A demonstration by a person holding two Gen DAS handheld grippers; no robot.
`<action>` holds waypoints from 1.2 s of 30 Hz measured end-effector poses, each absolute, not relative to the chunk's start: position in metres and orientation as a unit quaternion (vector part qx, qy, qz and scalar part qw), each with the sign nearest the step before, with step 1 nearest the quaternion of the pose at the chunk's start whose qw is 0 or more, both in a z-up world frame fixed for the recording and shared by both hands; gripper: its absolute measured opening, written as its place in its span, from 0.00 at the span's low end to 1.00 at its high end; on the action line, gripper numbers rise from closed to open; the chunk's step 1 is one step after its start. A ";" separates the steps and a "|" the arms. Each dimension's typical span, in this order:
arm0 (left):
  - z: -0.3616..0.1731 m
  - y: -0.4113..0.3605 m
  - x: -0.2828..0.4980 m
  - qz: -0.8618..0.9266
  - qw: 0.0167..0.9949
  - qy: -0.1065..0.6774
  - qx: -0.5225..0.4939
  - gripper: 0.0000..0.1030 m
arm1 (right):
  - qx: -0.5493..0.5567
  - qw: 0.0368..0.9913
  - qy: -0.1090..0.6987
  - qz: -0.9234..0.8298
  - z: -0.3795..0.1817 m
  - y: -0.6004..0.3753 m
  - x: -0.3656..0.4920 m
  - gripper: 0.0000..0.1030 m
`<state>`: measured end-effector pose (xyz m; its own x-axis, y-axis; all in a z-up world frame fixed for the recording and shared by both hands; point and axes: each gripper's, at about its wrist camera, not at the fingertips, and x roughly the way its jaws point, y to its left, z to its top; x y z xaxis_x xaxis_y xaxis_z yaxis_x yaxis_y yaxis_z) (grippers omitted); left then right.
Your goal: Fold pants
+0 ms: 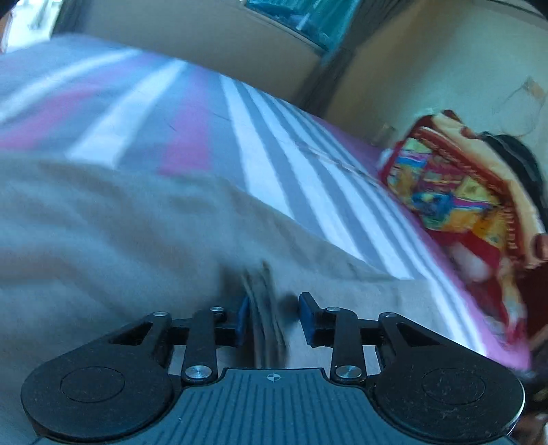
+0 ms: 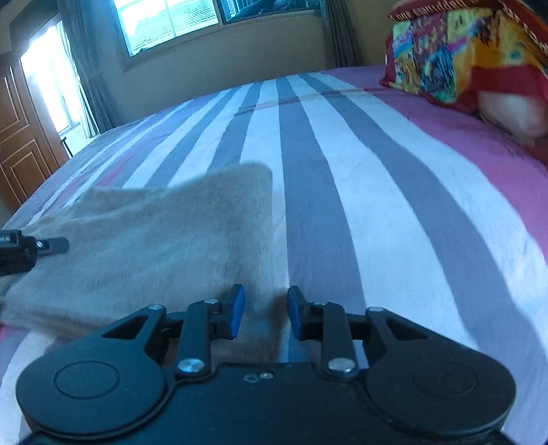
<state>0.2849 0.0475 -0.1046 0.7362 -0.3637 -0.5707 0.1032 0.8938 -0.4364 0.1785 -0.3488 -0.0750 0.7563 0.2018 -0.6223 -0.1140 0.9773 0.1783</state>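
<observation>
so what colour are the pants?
Plain beige-tan pants, no pattern; clearest in the right wrist view, lying on the striped bedsheet.

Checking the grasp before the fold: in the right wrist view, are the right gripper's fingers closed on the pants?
No: the right gripper has its blue fingers standing apart, with the beige pants lying unpinched between them.

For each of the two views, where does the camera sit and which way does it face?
Left wrist: on the left gripper, low over the pants, facing across the bed toward the pillow; its own fingers show.
Right wrist: on the right gripper, facing up the bed toward the window; its fingers and the left gripper show.
Shared: pants, bed, pillow.
</observation>
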 end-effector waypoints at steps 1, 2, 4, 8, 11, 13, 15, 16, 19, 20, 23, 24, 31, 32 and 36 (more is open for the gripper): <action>-0.107 0.048 0.291 -0.125 0.909 0.353 -0.184 0.32 | 0.067 0.937 0.331 0.087 -0.070 -0.349 0.184 0.28; -0.110 0.048 0.297 -0.128 0.905 0.363 -0.179 0.32 | 0.065 0.938 0.328 0.088 -0.067 -0.348 0.192 0.28; -0.109 0.045 0.307 -0.130 0.905 0.369 -0.168 0.32 | 0.056 0.937 0.333 0.088 -0.060 -0.343 0.220 0.29; -0.103 0.039 0.323 -0.121 0.907 0.370 -0.161 0.35 | 0.056 0.925 0.368 0.083 -0.060 -0.330 0.287 0.31; -0.100 0.036 0.321 -0.121 0.906 0.374 -0.160 0.36 | 0.055 0.921 0.380 0.073 -0.066 -0.326 0.302 0.32; -0.092 0.035 0.301 -0.131 0.907 0.368 -0.159 0.37 | 0.056 0.920 0.380 0.076 -0.066 -0.328 0.290 0.34; -0.093 0.036 0.272 -0.148 0.906 0.363 -0.160 0.43 | 0.060 0.919 0.380 0.081 -0.064 -0.333 0.263 0.35; -0.097 0.034 0.259 -0.150 0.903 0.375 -0.149 0.43 | 0.063 0.917 0.384 0.087 -0.067 -0.337 0.242 0.36; -0.106 0.032 0.219 -0.146 0.913 0.360 -0.124 0.43 | 0.061 0.918 0.378 0.101 -0.075 -0.345 0.184 0.44; -0.103 0.036 0.208 -0.140 0.917 0.348 -0.136 0.43 | 0.054 0.922 0.370 0.104 -0.077 -0.346 0.167 0.45; -0.093 0.067 0.169 -0.117 0.933 0.284 -0.186 0.43 | 0.084 0.938 0.318 0.107 -0.073 -0.361 0.126 0.49; -0.090 0.085 0.154 -0.100 0.938 0.258 -0.208 0.43 | 0.099 0.941 0.305 0.107 -0.071 -0.368 0.118 0.49; -0.113 0.219 0.081 0.086 0.907 0.181 -0.369 0.66 | 0.125 0.937 0.319 0.074 -0.075 -0.390 0.115 0.51; -0.121 0.234 0.077 0.091 0.895 0.177 -0.398 0.67 | 0.129 0.935 0.322 0.073 -0.076 -0.390 0.115 0.54; -0.160 0.279 0.076 0.081 0.841 0.136 -0.517 0.66 | 0.120 0.935 0.329 0.064 -0.077 -0.381 0.119 0.57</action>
<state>0.0759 0.2788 -0.1604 0.9501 -0.0050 -0.3119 -0.2760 0.4530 -0.8477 0.1192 -0.3811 -0.0769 0.7759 0.1977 -0.5990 -0.0398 0.9631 0.2663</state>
